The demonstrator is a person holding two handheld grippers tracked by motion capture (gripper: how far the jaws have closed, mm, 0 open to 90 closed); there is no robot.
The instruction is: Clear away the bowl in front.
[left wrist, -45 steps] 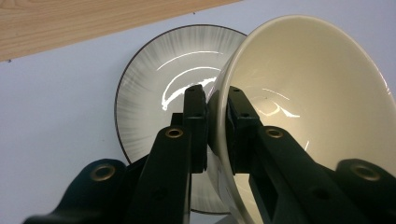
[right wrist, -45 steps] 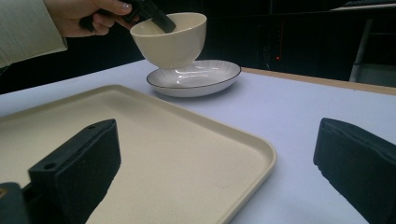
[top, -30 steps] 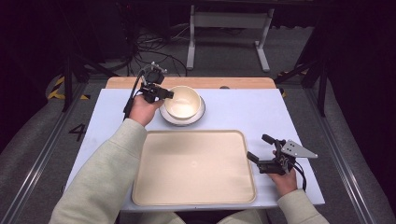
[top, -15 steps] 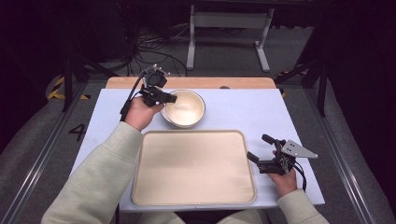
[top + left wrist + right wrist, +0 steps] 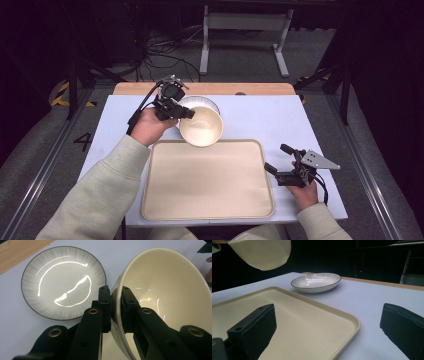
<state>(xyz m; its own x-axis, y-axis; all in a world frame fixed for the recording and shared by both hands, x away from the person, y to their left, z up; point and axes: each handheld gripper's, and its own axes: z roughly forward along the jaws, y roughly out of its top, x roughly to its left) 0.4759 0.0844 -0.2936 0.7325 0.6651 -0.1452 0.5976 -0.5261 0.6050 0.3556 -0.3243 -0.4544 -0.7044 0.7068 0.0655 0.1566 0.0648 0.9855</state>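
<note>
Cream bowl [image 5: 172, 297] rim pinched in left gripper [image 5: 115, 302] jaws, right gripper [image 5: 282, 161] jaws wide, empty

The round cream bowl [image 5: 172, 292] looks like glazed ceramic, smooth and glossy, with bright streaks of reflected light inside, and the shallow grey-white ribbed plate with a dark rim [image 5: 62, 282] has the same shiny glaze (its highlights curl across the middle). The rectangular beige tray [image 5: 207, 182] looks like matt plastic with a faintly grainy face, lying on a smooth matt pale table top [image 5: 260, 117] edged at the far side by a strip of bare light wood [image 5: 210, 88]. The left gripper [image 5: 115, 305] has matt black plastic pads with small brass-coloured rivets, and the sleeve [image 5: 95, 200] is soft pale cloth.
</note>
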